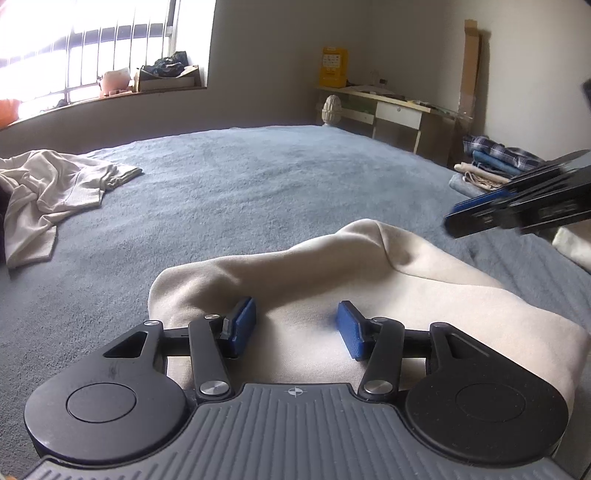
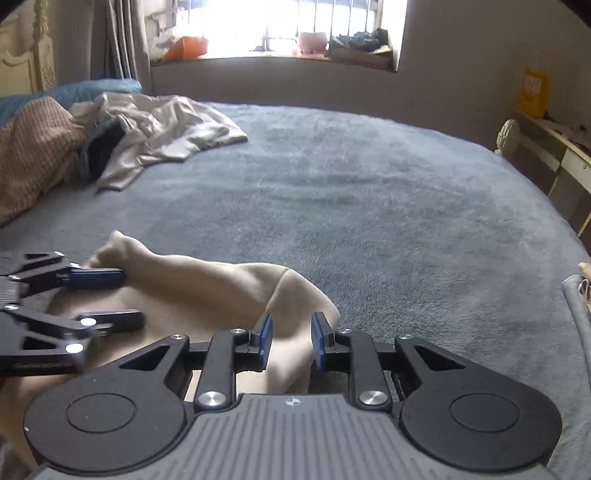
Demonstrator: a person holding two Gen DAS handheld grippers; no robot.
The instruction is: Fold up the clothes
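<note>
A wide bed [image 1: 258,177] covered in a fuzzy grey-blue blanket fills both views, running away toward a barred window [image 2: 295,22] on the far wall. Near the front of it lies the cream garment [image 1: 369,288], a soft, matte knit folded into a thick oblong; in the left wrist view its long axis runs across the bed from near left to far right, where a rounded, puffed corner rises toward the far side. Farther off on the left side of the bed sprawls a crumpled pale garment [image 2: 162,129], thin and slightly shiny, beside a brown checked pillow [image 2: 33,147]. At the far right edge sits a small stack of folded clothes [image 1: 491,162], plaid and denim blue on top of pale pieces. A white desk [image 1: 399,110] stands beyond the bed with a yellow box [image 1: 333,66] on it. The left gripper [image 1: 297,326] hovers low over the cream garment with its blue pads about half apart, the cloth lying below them and not pinched. The right gripper [image 2: 291,339], at the garment's right corner, has its pads a narrow gap apart with a fold of cream cloth standing between them; the pads do not appear to press on it.
</note>
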